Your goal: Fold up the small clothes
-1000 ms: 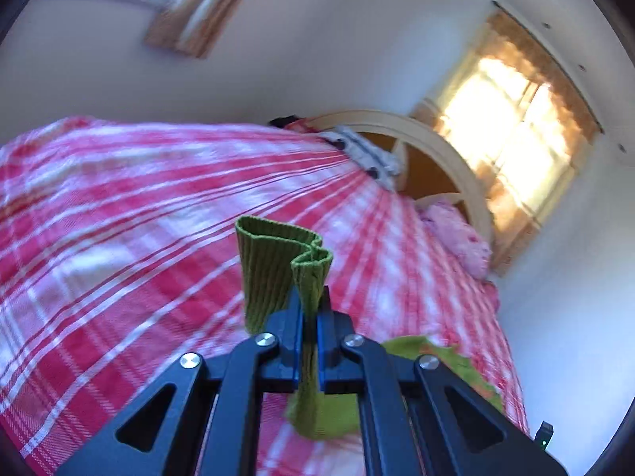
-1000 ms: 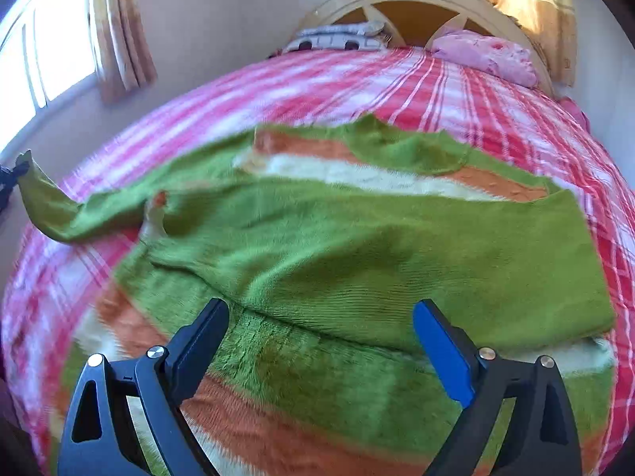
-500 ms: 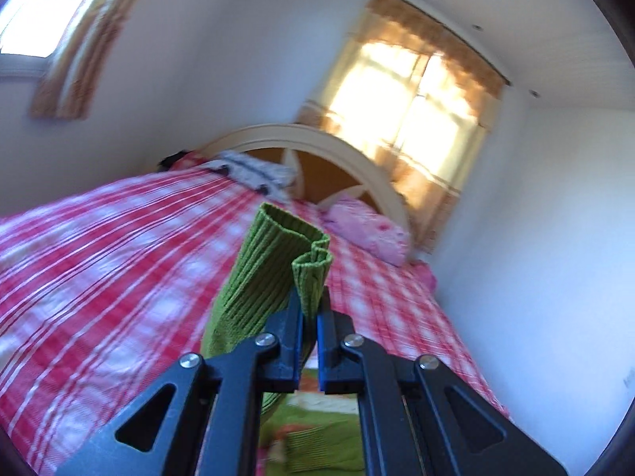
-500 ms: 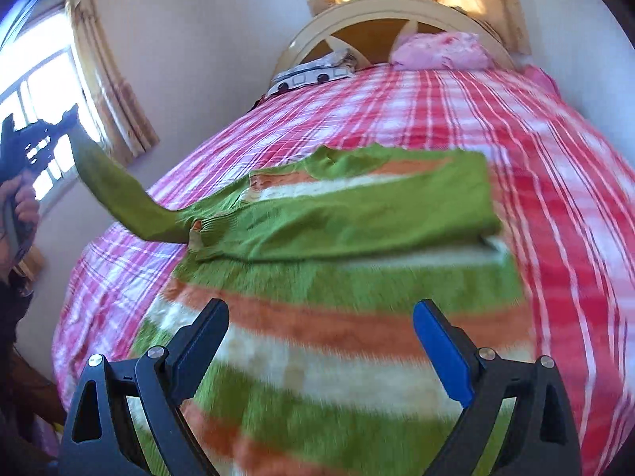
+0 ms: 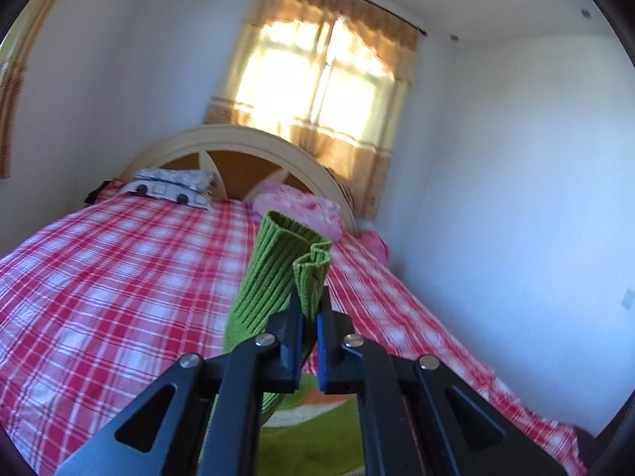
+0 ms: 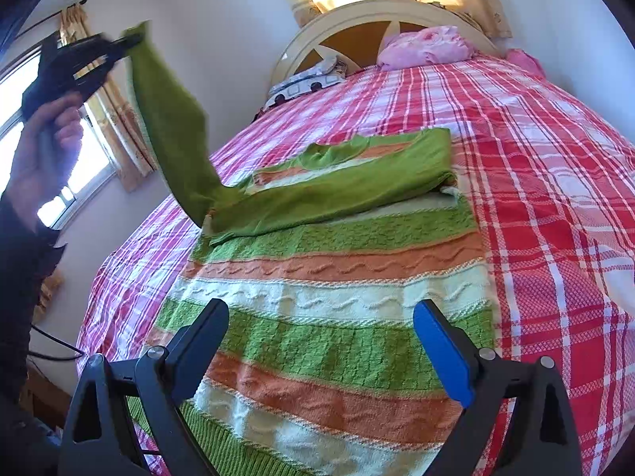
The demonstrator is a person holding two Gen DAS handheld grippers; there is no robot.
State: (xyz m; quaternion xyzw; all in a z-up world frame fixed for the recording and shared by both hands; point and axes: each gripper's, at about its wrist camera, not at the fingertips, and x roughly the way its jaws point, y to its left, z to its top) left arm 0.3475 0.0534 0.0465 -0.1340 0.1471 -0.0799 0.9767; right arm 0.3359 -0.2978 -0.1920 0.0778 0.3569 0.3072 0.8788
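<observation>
Green ribbed knit fills the nose of the left gripper: its fingers are pinched together on the cuff of a sweater sleeve, which bunches up above the tips. From the right wrist view the same tool sits high at the left in the person's hand, and the sleeve runs taut from it down to the sweater.

Sweater: striped green, orange and cream, lying flat on the red-and-white checked bedspread. Hem end nearest the right gripper, neck end toward the headboard. The other sleeve already lies folded across the chest.

Right gripper: fingers wide apart, holding nothing, hovering over the lower stripes. Contact with the cloth cannot be told.

Pillows: a patterned one and a pink one at the head of the bed, well apart from the work.

Step in hand, as I judge it: second sleeve fold, lifted but not laid.

Next move calls for:
- carrying the cuff across the body toward the far side, lowering as it goes so the sleeve lands flat over the first one;
- letting go only once the cuff rests on the knit;
- the right tool steadying the body near the shoulder, since a taut sleeve could drag the flat cloth askew.
</observation>
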